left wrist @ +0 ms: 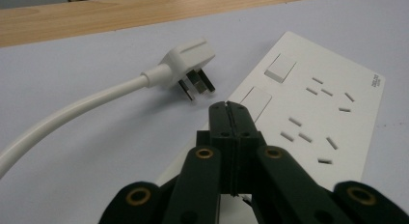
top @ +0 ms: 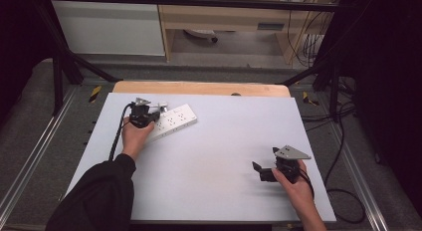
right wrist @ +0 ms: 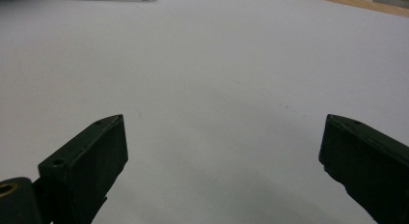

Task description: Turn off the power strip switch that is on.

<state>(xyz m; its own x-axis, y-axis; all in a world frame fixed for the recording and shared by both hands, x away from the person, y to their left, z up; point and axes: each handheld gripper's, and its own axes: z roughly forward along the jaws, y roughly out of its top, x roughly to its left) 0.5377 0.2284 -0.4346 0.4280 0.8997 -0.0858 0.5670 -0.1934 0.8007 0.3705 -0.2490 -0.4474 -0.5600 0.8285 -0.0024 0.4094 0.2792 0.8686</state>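
From the high view, your left claw [top: 149,113] sits over the near end of the white power strip [top: 174,120] at the far left of the desk [top: 209,186]; your right claw [top: 263,171] rests low at the near right, well apart from it.

In the left gripper view, your left claw [left wrist: 230,113] is clenched on nothing, its tip above the strip's [left wrist: 308,113] switch end, with the white plug [left wrist: 190,64] lying just beside the strip.

In the right gripper view, your right claw [right wrist: 222,151] is released, jaws wide over bare desk [right wrist: 217,64].
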